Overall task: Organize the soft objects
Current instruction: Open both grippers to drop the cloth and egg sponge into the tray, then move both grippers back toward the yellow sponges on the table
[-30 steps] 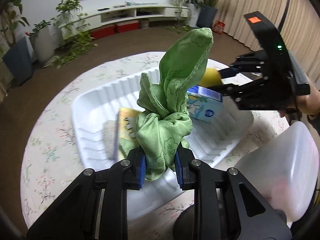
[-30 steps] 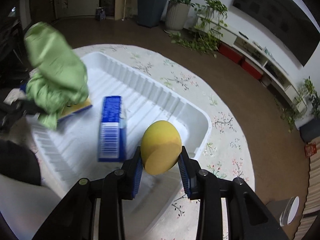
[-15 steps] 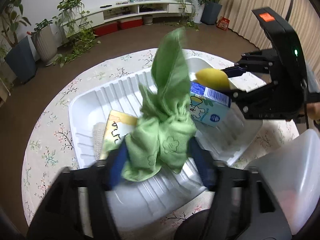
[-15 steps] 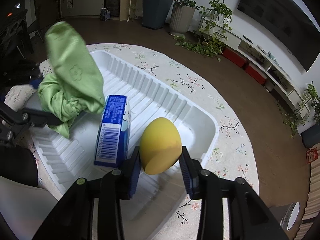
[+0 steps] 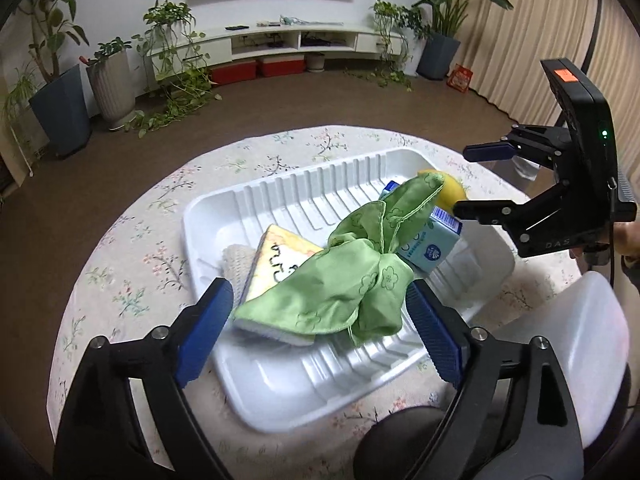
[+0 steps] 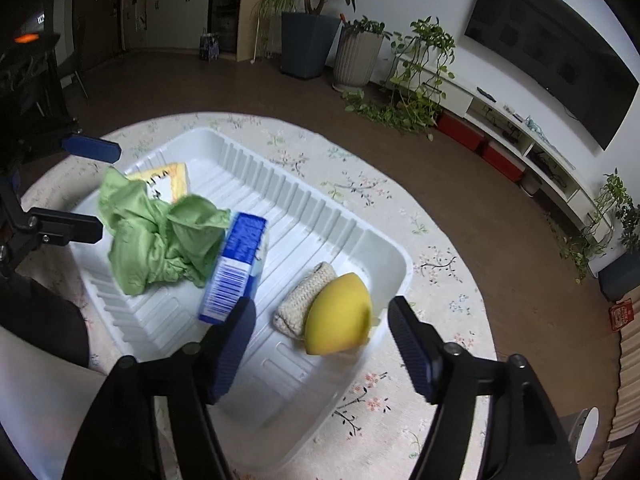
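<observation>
The left gripper (image 5: pixel 320 332) is opening, pads clear of the green cloth (image 5: pixel 340 280) lying between them in the white tray (image 5: pixel 280 392). The cloth hides much of the yellow sponge (image 5: pixel 280 260) and blue carton (image 5: pixel 430 246). At two o'clock, the right gripper (image 5: pixel 476 178) is opening around the half-hidden yellow ball (image 6: pixel 340 314).

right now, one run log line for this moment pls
left tool: opening, green cloth released | right tool: opening, yellow sponge released | both in white tray
</observation>
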{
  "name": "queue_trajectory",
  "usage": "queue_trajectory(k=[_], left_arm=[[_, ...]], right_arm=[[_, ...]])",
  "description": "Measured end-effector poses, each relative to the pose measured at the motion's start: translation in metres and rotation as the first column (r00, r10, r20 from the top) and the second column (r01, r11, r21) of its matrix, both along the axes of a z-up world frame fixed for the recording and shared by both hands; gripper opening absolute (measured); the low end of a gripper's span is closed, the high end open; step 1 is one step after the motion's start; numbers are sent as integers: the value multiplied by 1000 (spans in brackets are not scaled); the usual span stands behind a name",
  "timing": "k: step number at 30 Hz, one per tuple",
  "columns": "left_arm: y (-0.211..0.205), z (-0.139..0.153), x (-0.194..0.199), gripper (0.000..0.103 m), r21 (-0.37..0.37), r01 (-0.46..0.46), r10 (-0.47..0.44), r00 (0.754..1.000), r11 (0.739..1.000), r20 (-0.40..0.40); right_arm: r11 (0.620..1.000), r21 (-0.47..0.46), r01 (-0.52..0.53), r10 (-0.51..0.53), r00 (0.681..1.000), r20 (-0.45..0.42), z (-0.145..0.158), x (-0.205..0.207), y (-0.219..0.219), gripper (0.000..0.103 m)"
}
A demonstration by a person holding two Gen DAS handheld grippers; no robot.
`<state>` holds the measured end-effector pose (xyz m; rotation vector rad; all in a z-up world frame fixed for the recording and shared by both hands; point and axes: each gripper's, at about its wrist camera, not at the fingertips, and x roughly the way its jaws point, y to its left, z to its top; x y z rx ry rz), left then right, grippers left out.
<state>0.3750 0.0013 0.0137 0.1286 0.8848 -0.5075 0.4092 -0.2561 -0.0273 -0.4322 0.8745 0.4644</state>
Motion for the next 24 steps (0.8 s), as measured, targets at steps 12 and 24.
queue_trajectory(k=[12,24], left_arm=[[30,23,-49,90,-68,-91,94,995,994,44],[81,17,-111,103,-127,-244,252,966,961,48]], right_arm=[[996,66,58,-61,997,44,26,-45,-39,79],[969,165,181,-185,983,6,29,-109,-92,93]])
